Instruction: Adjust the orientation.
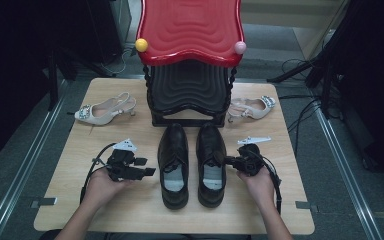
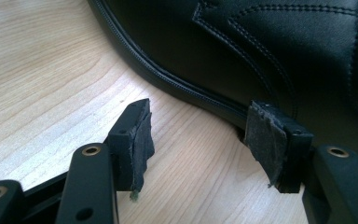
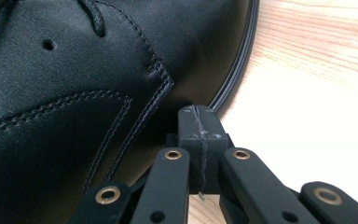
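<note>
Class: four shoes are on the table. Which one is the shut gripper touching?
The right black shoe: the right gripper, jaws shut, presses its outer side. The left gripper is open beside the other.

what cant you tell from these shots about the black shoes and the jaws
- Left black shoe: left gripper view's top and right edges cut it off; toe and laces unseen.
- Right black shoe: right gripper view shows just its side; whether the shut right gripper touches it is hidden by the jaws themselves.
- Left gripper: whether its right pad touches the sole is unclear.
- Shoe rack: its red top hides the upper tier in the high view.
</note>
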The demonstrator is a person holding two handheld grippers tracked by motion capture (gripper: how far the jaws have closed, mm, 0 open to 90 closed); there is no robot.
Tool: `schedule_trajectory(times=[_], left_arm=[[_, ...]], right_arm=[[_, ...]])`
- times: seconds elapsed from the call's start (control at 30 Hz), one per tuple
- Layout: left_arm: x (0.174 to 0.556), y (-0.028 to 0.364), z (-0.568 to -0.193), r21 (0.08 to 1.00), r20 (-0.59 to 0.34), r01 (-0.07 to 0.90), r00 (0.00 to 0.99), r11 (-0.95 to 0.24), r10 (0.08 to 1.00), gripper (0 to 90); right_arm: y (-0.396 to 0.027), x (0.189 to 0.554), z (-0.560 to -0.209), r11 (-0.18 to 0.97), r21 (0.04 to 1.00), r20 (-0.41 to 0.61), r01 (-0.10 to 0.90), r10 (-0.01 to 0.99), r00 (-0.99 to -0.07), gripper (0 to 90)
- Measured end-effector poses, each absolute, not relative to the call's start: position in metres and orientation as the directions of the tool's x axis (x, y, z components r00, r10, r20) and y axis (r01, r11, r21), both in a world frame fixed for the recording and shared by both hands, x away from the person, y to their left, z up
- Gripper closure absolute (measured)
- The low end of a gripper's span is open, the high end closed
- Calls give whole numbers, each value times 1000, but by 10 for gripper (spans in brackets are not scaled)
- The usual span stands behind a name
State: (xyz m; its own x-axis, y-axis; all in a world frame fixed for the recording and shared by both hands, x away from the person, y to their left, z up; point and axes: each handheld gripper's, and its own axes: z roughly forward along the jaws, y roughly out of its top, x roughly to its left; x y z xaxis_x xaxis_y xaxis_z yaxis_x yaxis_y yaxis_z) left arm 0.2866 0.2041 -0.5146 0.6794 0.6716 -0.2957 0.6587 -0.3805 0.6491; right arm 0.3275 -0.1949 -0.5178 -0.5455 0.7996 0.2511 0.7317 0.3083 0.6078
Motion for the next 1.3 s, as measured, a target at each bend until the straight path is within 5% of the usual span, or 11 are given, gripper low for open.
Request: schedule_trajectory(times=[1.03, 1.3], left_arm=[[290, 193, -519, 637, -313, 655, 702, -407, 640, 513], [293, 189, -524, 620, -339, 675, 691, -401, 639, 677]], right_arm=[[-195, 294, -513, 360, 590, 321, 722, 717, -619, 900], [-193, 309, -516, 319, 595, 313, 738, 754, -578, 900]])
